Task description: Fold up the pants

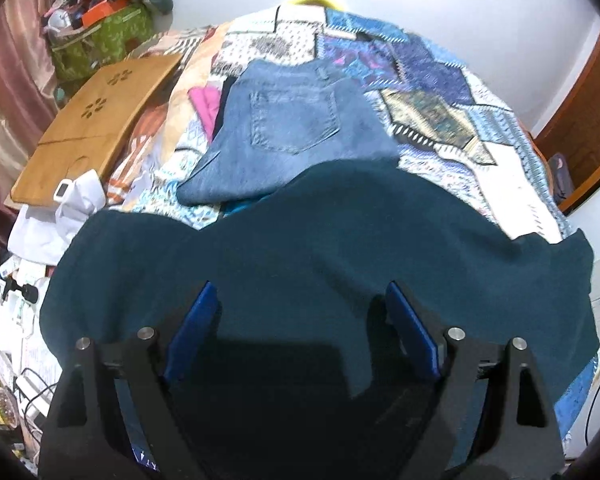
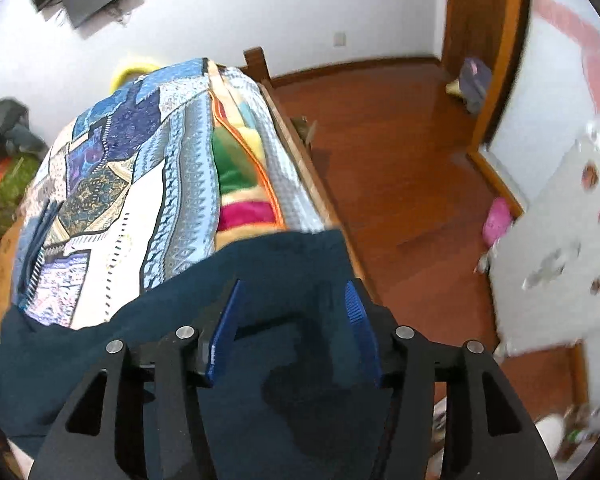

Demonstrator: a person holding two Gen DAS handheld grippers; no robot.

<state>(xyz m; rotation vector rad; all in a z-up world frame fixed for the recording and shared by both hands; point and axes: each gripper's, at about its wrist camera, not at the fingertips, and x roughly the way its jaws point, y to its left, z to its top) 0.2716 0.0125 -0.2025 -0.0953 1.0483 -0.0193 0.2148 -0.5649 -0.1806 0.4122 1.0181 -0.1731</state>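
Presumably an early step: both grippers, left [image 1: 298, 312] and right [image 2: 294, 312], hover with jaws spread over dark teal pants [image 1: 340, 232] lying just beneath them on the bed [image 1: 428, 112]. Next move: pinch an edge and fold.

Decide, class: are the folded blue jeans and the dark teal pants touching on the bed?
Touching. The left wrist view shows the dark teal pants' far edge overlapping the blue jeans' near edge, with no quilt visible between.

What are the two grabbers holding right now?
Nothing. The left gripper and right gripper are both open above the dark teal pants on the bed.
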